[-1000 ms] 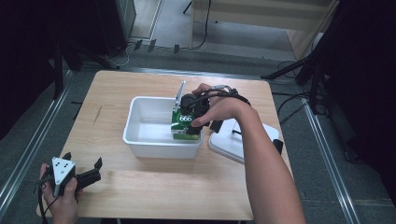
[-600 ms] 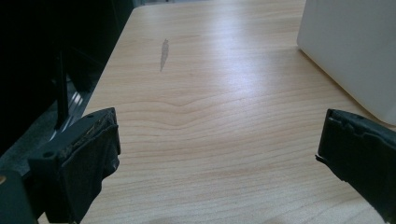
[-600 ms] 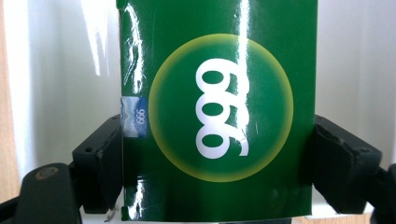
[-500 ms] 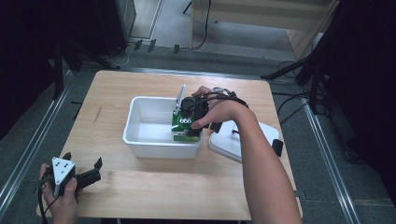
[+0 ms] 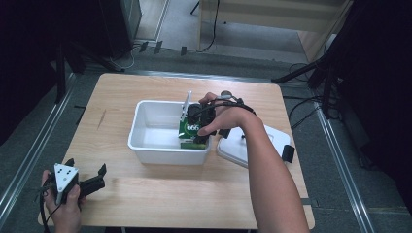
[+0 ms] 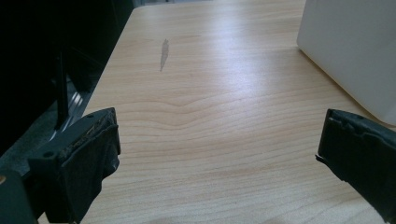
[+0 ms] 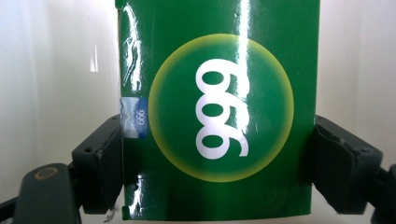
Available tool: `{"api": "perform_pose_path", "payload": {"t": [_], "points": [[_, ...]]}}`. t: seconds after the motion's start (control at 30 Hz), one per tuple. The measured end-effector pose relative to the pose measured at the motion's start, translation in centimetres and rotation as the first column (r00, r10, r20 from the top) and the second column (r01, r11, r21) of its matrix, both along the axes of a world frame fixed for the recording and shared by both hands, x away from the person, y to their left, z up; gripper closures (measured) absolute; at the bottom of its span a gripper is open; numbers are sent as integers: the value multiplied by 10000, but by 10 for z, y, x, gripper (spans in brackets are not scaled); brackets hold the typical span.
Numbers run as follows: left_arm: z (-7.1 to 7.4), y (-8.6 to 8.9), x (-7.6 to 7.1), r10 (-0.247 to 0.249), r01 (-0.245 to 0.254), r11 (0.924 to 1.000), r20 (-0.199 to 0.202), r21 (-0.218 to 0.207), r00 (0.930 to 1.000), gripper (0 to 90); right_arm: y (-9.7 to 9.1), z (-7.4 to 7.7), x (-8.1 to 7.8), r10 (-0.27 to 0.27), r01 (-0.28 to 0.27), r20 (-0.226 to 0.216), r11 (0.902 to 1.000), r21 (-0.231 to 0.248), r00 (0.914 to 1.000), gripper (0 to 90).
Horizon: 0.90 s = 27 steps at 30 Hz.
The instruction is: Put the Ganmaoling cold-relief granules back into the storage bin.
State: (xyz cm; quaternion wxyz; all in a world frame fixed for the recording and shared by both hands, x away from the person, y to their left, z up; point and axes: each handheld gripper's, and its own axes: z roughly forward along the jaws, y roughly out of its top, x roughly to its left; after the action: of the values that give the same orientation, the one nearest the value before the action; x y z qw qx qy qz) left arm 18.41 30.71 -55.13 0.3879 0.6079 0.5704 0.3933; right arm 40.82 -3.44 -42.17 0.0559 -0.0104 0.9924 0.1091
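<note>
right gripper (image 5: 197, 127): clamped on green box (image 7: 217, 112), seemingly inside tub (image 5: 145, 145) | left gripper (image 5: 92, 182): low, fingers apart

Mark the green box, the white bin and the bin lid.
green box (image 7: 219, 121): right gripper view, on the front face's round logo.
white bin (image 5: 167, 156): high view, on the near outer wall.
bin lid (image 5: 235, 148): high view, on its flat top, left part.

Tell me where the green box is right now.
In the high view, the green box stands in the right end of the white bin, gripped by the right gripper, with the white lid lying just right of the bin.
</note>
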Motion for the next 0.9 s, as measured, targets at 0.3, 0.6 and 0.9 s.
{"api": "perform_pose_path", "payload": {"t": [0.3, 0.6, 0.9], "points": [[0, 0, 0, -23, 23, 10000, -6, -16, 10000, 0, 6, -7, 2, -206, 202, -105, 9991, -386, 9997, 156], [0, 0, 0, 0, 0, 10000, 13, -5, 10000, 0, 10, -11, 3, -317, 311, -74, 9972, -684, 9995, 153], [0, 0, 0, -3, 3, 10000, 23, 12, 10000, 0, 12, -16, 3, -321, 307, -112, 9937, -1079, 9994, 152]]}}
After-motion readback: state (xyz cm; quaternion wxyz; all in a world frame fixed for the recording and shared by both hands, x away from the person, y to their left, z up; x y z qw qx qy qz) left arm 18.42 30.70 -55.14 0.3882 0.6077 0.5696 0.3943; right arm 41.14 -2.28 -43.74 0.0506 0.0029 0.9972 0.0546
